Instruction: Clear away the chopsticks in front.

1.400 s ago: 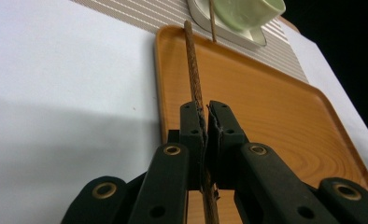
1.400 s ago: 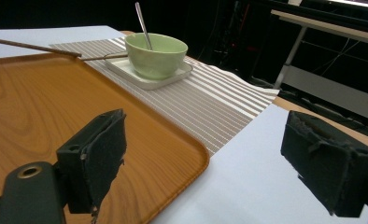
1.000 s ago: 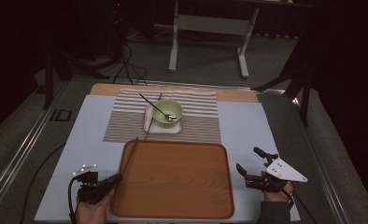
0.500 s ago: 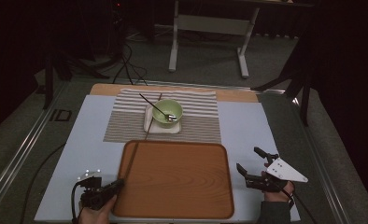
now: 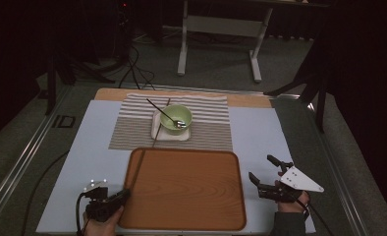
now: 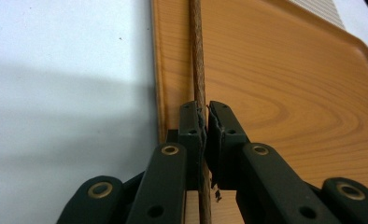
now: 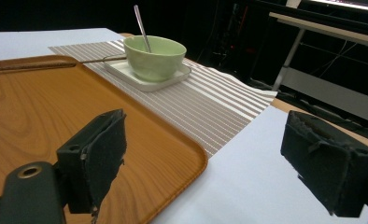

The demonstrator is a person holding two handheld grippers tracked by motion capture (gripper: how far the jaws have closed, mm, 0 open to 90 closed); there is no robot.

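Observation:
A wooden tray (image 5: 186, 191) lies at the near middle of the table. A brown chopstick (image 5: 136, 169) runs along the tray's left side. My left gripper (image 5: 125, 193) is at the tray's near left corner. In the left gripper view, its pads (image 6: 205, 109) sit tight on the chopstick (image 6: 197, 56), having just eased apart slightly. My right gripper (image 5: 262, 167) rests open to the right of the tray, and its jaws (image 7: 205, 119) hold nothing. A green bowl (image 5: 176, 118) with a spoon (image 5: 157, 107) stands on a white dish (image 5: 172, 135).
The dish sits on a striped mat (image 5: 211, 123) beyond the tray. A second chopstick (image 5: 155, 137) lies on the mat left of the bowl. A pale blue sheet (image 5: 93, 147) covers the table. A white stand (image 5: 216, 29) is on the floor behind it.
My left gripper has slid a little toward the near edge along the tray's left side. The right gripper, bowl and tray have kept still.

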